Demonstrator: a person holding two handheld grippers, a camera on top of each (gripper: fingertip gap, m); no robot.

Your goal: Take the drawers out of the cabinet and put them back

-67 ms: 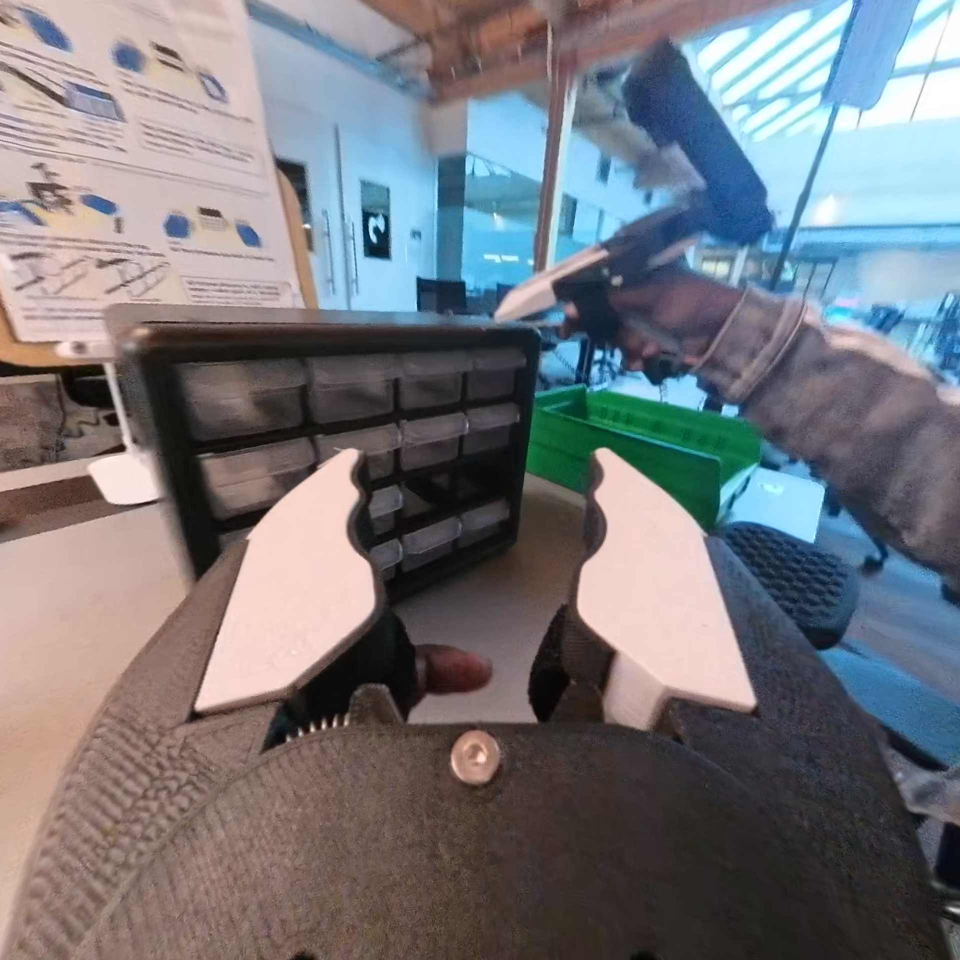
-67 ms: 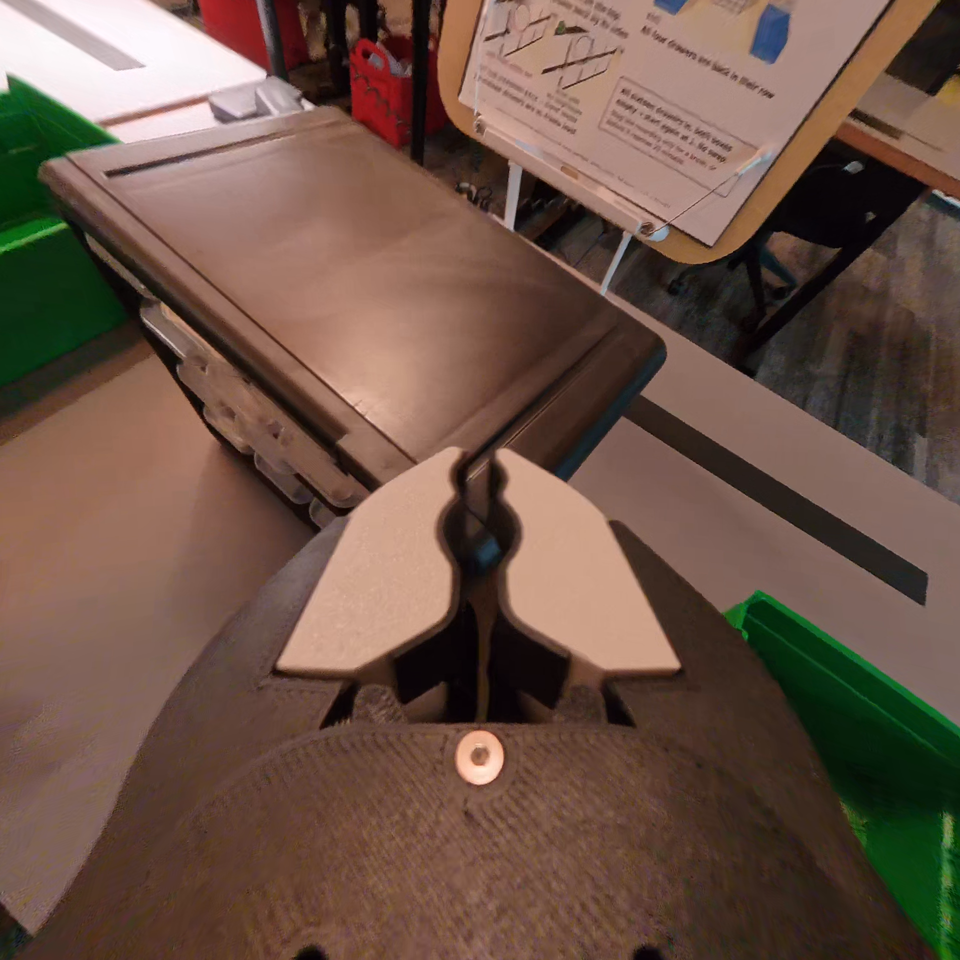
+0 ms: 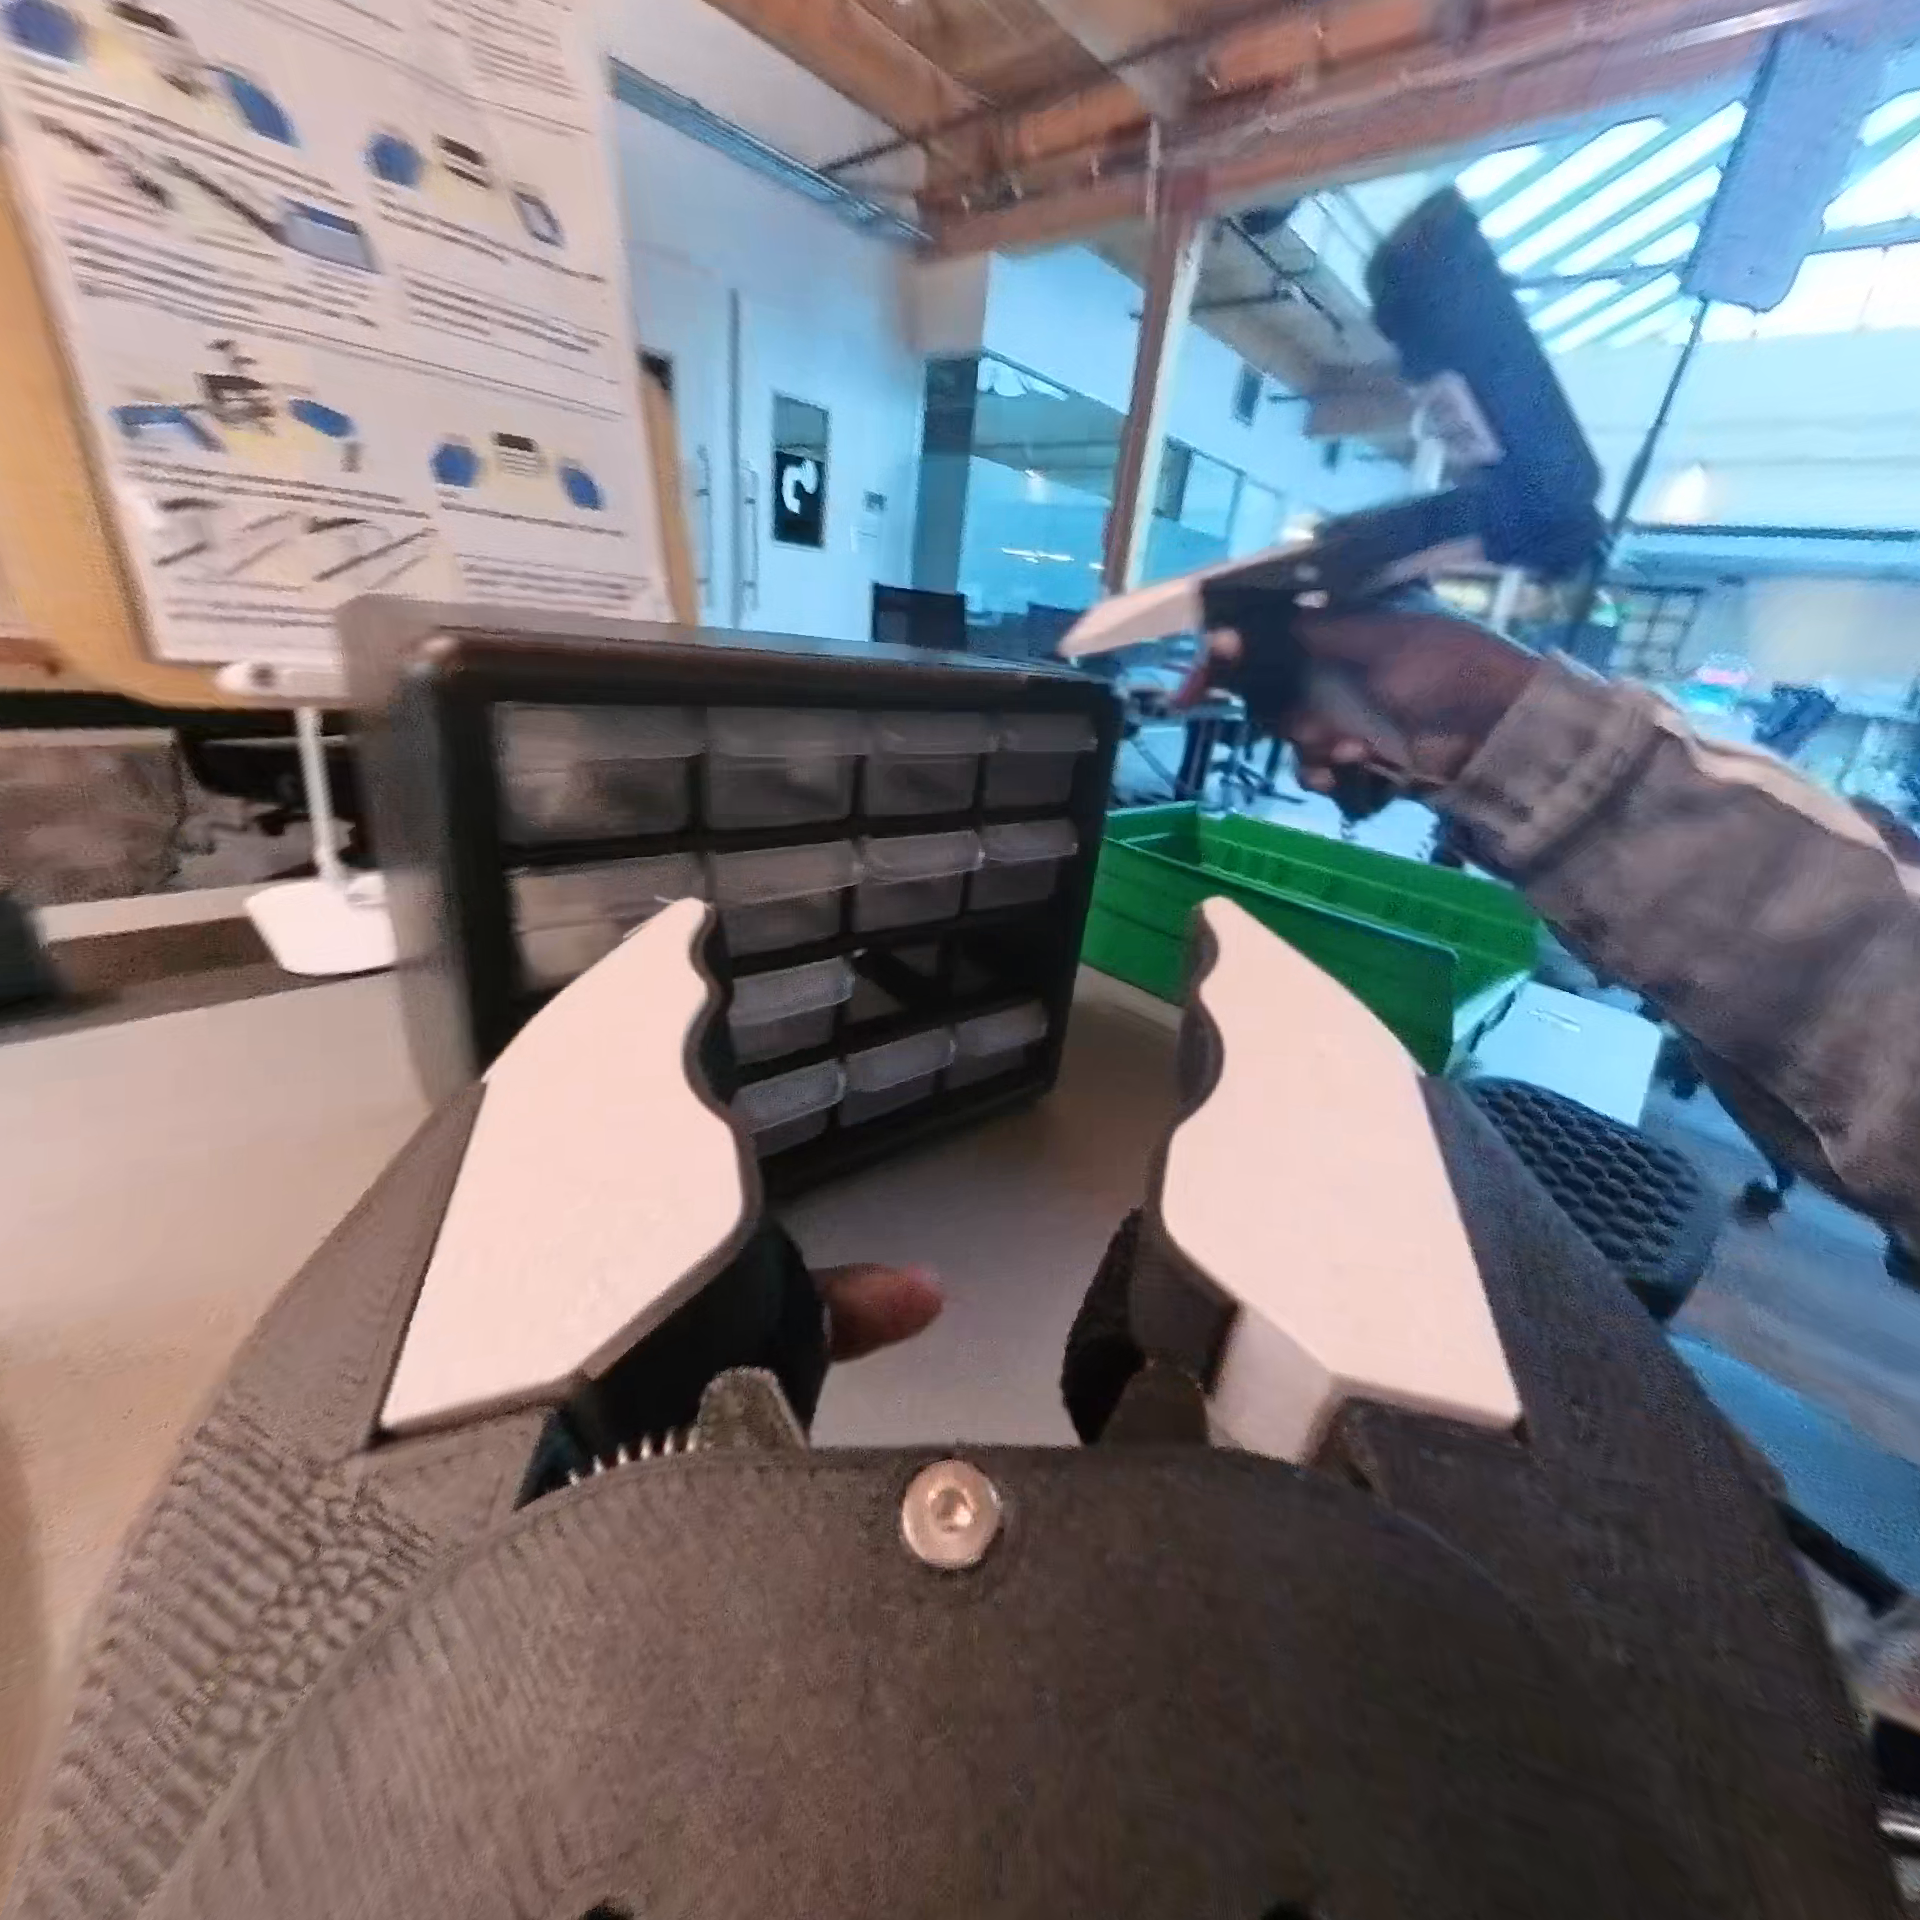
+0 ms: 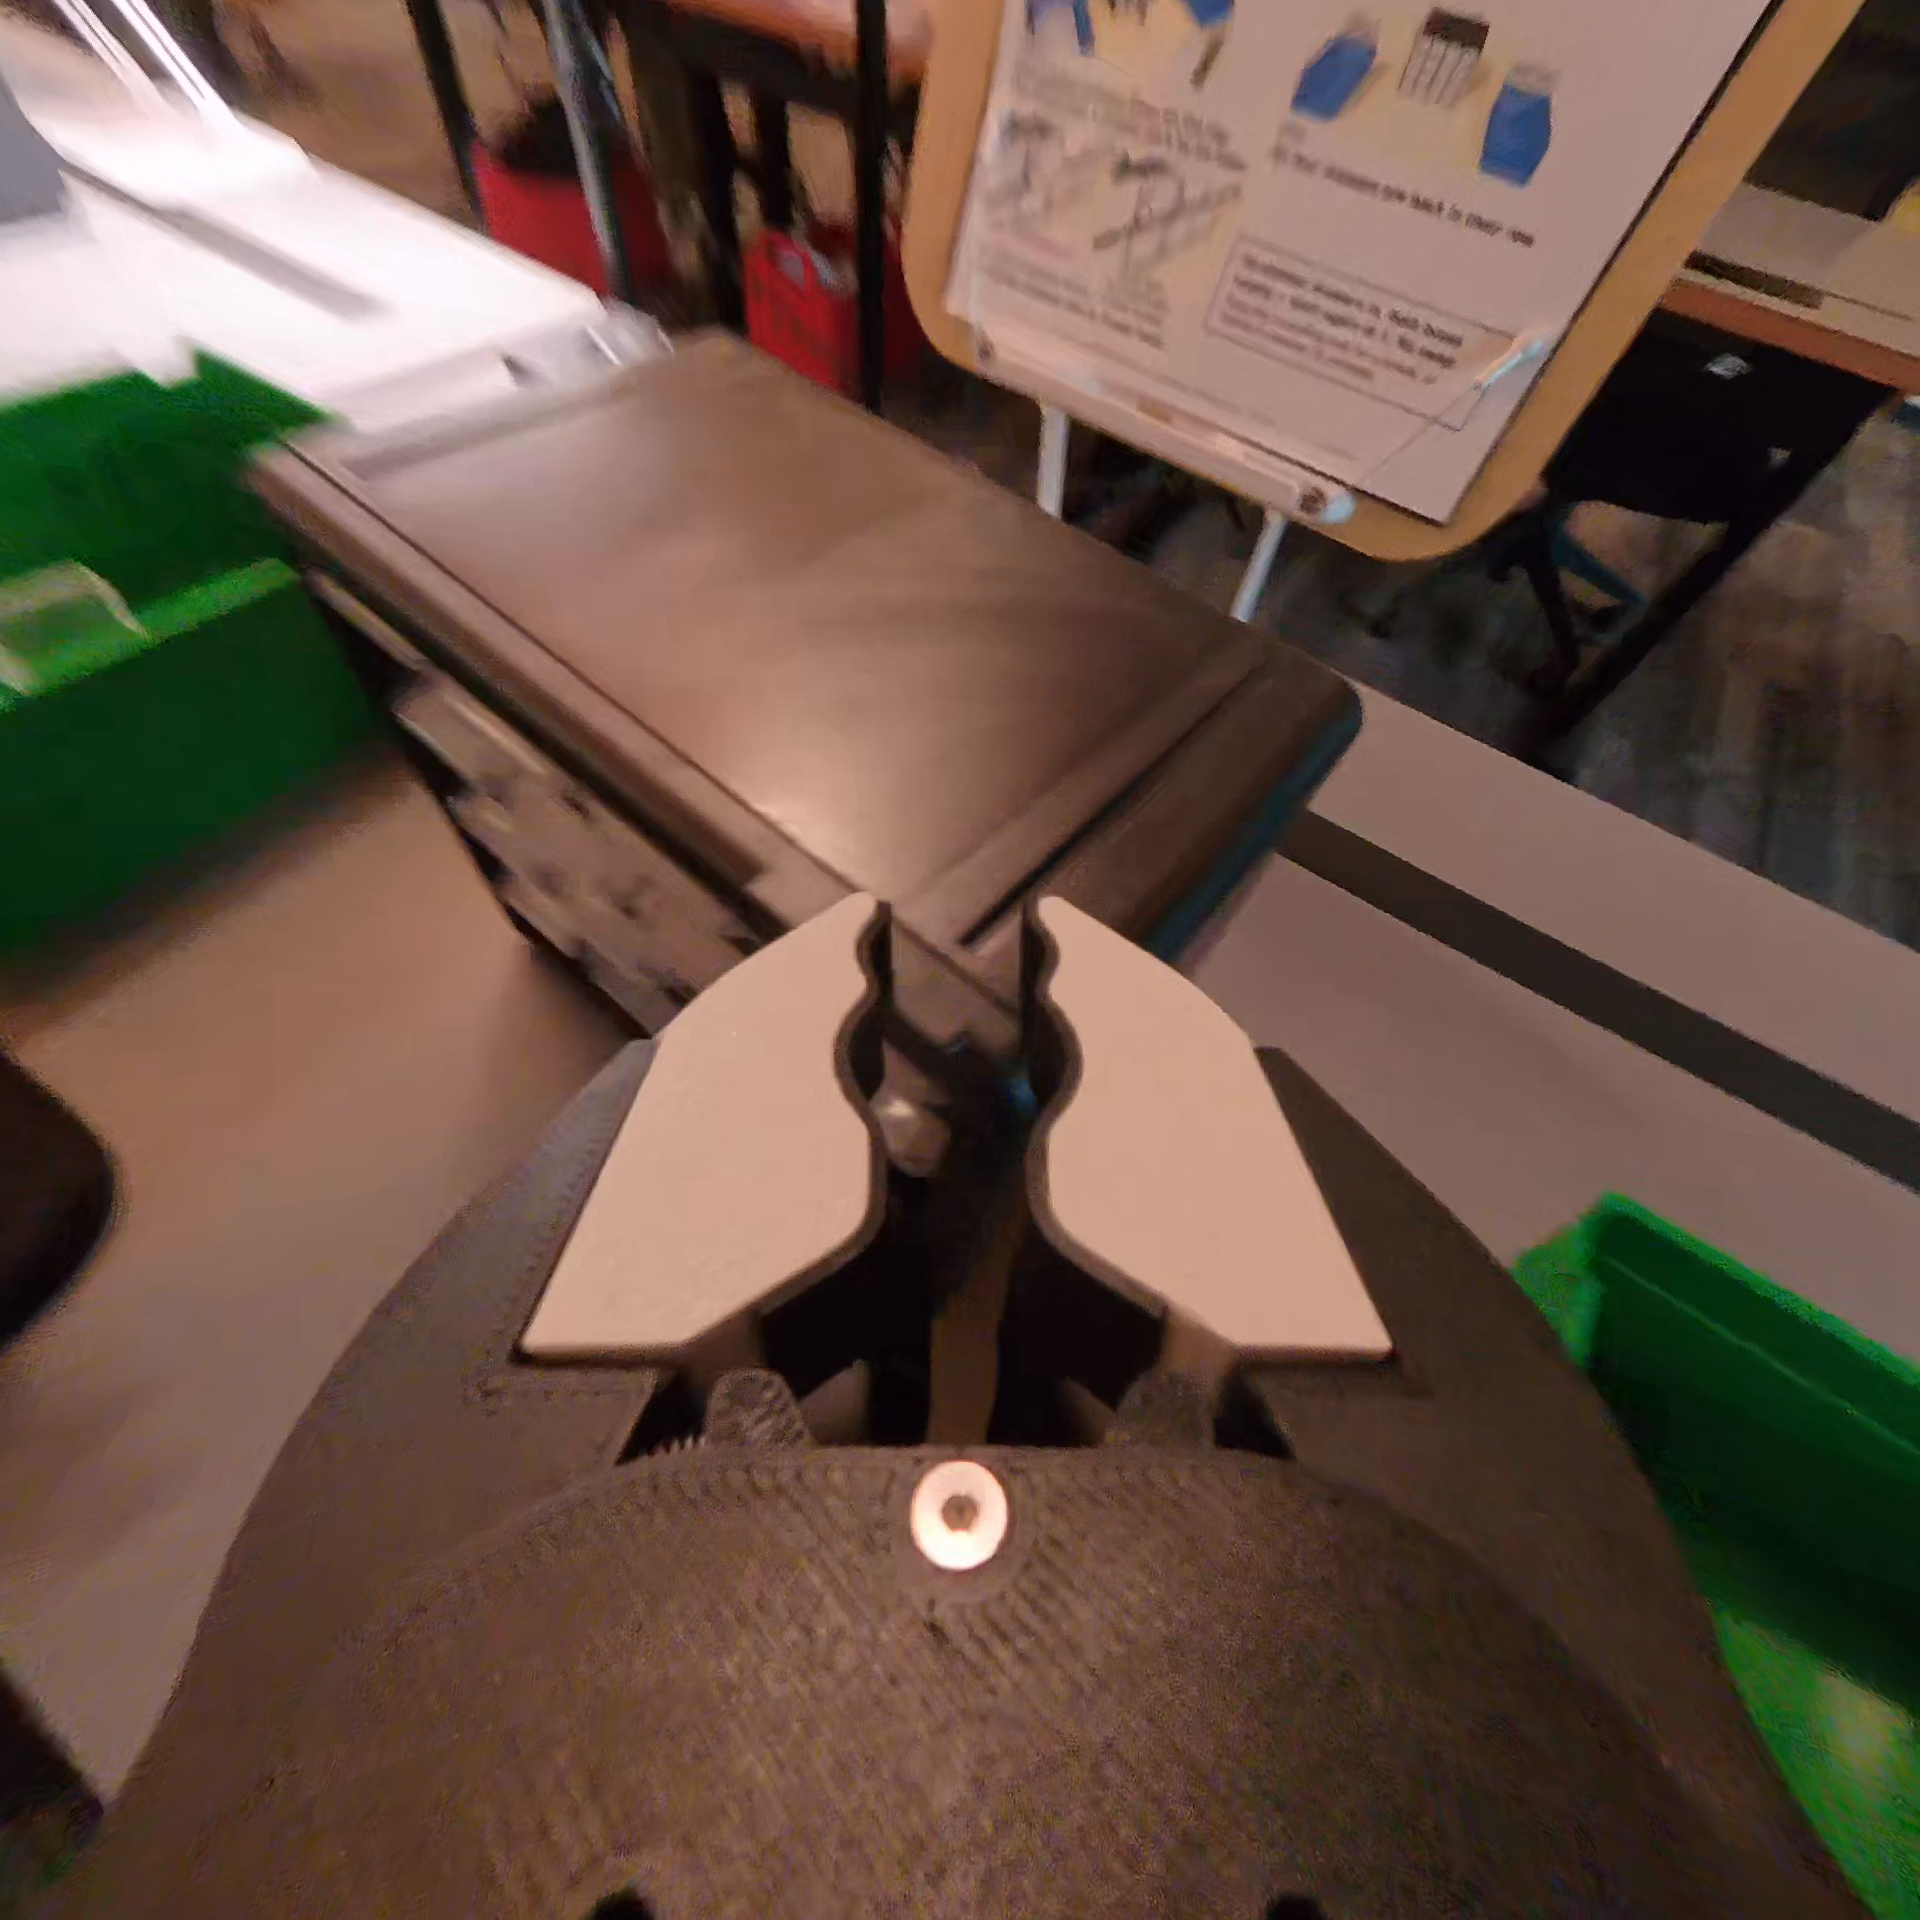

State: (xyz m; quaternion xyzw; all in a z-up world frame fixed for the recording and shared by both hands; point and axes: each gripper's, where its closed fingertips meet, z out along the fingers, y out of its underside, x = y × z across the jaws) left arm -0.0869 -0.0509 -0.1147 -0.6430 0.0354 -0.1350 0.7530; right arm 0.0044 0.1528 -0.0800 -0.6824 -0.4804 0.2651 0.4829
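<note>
A black cabinet [image 3: 447, 831] with small clear drawers [image 3: 779, 779] stands on the grey table [image 3: 156, 1195]. Two slots [image 3: 935, 971] in its third row are dark and empty. My left gripper [image 3: 951, 925] is open and empty, held in front of the cabinet's face and apart from it. My right gripper [image 4: 956, 914] hovers over the cabinet's top [image 4: 779, 644] near a front corner, its fingers a narrow gap apart with nothing between them. It also shows in the left wrist view [image 3: 1132, 613], held by a hand above the cabinet's right end.
A green bin [image 3: 1299, 935] sits right of the cabinet; in the right wrist view it [image 4: 156, 727] holds a clear drawer [image 4: 52, 623]. Another green bin [image 4: 1766, 1403] is at the lower right. An instruction board [image 3: 312, 312] stands behind. A black mesh chair [image 3: 1590, 1174] is beside the table.
My right gripper's fingers were pressed together and now stand slightly apart. Both views have shifted a little and are blurred. My left gripper stays open.
</note>
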